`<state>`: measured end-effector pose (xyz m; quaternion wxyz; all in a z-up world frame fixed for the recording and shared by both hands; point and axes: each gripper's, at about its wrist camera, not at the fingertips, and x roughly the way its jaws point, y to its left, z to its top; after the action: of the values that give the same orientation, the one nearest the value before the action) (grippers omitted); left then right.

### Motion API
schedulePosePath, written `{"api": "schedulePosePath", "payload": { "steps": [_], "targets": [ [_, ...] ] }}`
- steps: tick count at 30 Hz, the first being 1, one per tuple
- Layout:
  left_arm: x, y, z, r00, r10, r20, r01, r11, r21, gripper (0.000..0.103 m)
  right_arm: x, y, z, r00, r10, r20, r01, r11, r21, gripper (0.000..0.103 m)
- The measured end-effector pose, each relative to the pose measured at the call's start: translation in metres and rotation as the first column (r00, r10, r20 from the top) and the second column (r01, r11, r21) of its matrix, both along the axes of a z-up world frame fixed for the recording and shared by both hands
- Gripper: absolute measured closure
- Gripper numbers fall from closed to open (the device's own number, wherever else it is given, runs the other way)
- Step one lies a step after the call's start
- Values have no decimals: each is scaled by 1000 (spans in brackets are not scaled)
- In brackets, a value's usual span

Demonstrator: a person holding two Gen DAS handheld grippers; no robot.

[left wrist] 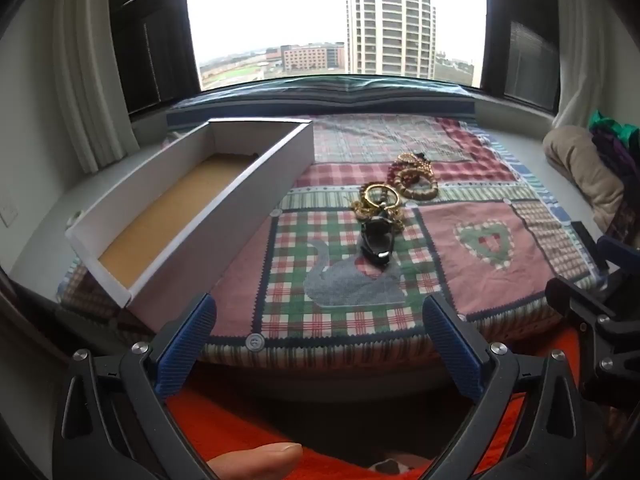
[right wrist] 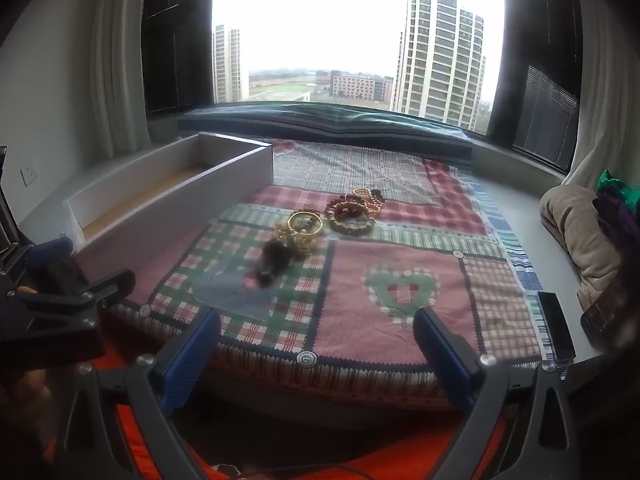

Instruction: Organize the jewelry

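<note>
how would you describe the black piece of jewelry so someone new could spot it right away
Start at the patchwork quilt under the window, with the long white box on its left. Right of the box, a loose row of jewelry runs away from the camera. The black piece is the nearest one, lying at the grey swan patch and touching the gold bangles; it is the only dark, glossy item among gold and beaded ones.

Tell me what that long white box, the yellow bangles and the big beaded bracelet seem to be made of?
The long white box looks like thin cardboard: flat matte white walls, sharp folded corners, brown board floor. The yellow bangles look like polished gold-coloured metal, given their bright glints; real gold or plating cannot be told. The beaded bracelet looks like tan wooden beads with a dull sheen, possibly plastic.
</note>
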<state>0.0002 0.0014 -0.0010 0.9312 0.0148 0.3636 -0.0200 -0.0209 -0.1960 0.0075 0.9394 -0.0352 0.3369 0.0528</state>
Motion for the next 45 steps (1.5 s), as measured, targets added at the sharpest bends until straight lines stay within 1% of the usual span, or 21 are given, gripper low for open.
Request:
{"api": "schedulePosePath", "payload": {
  "steps": [1, 4, 5, 11, 13, 19, 27, 37, 45],
  "targets": [
    [0, 1, 0, 1000, -3, -4, 3, 1000, -7, 1, -1, 0, 0, 1000, -1, 12, 1, 1000, 0, 4],
    [1, 10, 0, 1000, -7, -14, 6, 1000, -27, 1, -1, 1, -1, 1000, -2, 6, 2, 1000, -2, 4],
    [-1, 2, 0, 1000, -6, -9, 6, 1000, 21, 1, -1, 1, -1, 1000, -3, 4, 3, 1000, -1, 4],
    [2, 9, 0, 1000, 1, -12, -1, 1000, 15, 1, -2, 4, 3, 1000, -14, -1, 14, 1000, 4, 4],
    [-2, 0, 1, 1000, 18, -2, -17, 999, 27, 1, -1, 0, -1, 1000, -16, -9, 16, 1000, 9, 4],
    [-6, 2, 4, 999, 33, 13, -34, 999, 30, 1, 1, -3, -2, 1000, -18, -11, 18, 1000, 12, 4],
    [-9, -1, 9, 998, 49, 40, -51, 997, 56, 1, -4, -6, 3, 1000, -27, 7, 27, 1000, 7, 4],
    [-4, -7, 5, 999, 40, 14, -41, 997, 61, 1, -6, -12, 8, 999, -30, 23, 30, 999, 13, 4],
    [-2, -9, 3, 999, 41, 2, -41, 997, 59, 1, -2, -16, 6, 999, -43, 20, 42, 999, 18, 4]
  ]
}}
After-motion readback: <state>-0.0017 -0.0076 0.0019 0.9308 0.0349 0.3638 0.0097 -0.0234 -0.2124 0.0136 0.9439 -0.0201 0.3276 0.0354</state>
